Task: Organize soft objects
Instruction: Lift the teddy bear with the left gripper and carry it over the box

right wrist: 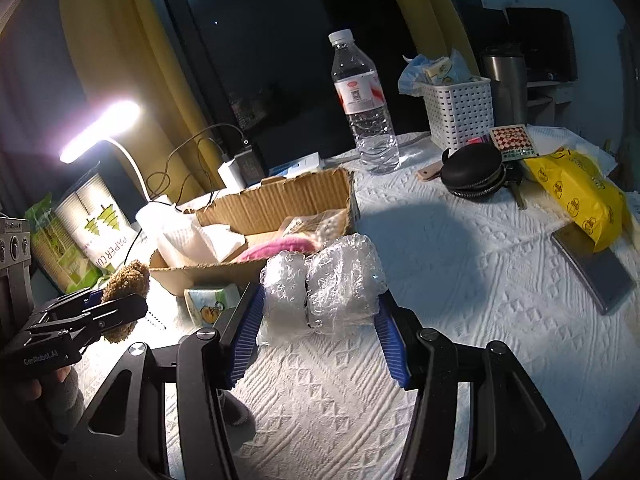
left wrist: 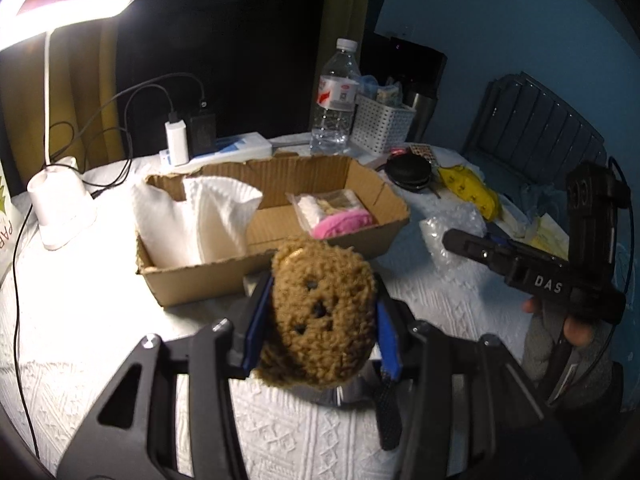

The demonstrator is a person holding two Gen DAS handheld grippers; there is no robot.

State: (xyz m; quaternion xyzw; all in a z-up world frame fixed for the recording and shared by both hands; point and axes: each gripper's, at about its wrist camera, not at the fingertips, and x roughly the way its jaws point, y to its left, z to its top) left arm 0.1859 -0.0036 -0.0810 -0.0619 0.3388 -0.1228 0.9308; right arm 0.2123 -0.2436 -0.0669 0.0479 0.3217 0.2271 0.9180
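Observation:
My left gripper (left wrist: 316, 316) is shut on a brown fuzzy pad (left wrist: 320, 312) and holds it above the table, just in front of the cardboard box (left wrist: 208, 284). The pad also shows in the right wrist view (right wrist: 126, 296). The box holds white paper towel (left wrist: 204, 216), a clear packet (left wrist: 328, 204) and a pink soft thing (left wrist: 340, 224). My right gripper (right wrist: 318, 312) has its blue pads around a crumpled bubble wrap bundle (right wrist: 324, 284) that rests on the white table cover beside the box (right wrist: 280, 200).
A desk lamp (left wrist: 60, 208) stands left of the box. Behind are chargers (left wrist: 188, 140), a water bottle (right wrist: 364, 108) and a white basket (right wrist: 460, 108). A black round case (right wrist: 472, 172), yellow bag (right wrist: 576, 192), phone (right wrist: 596, 268) and tissue pack (right wrist: 208, 304) lie around.

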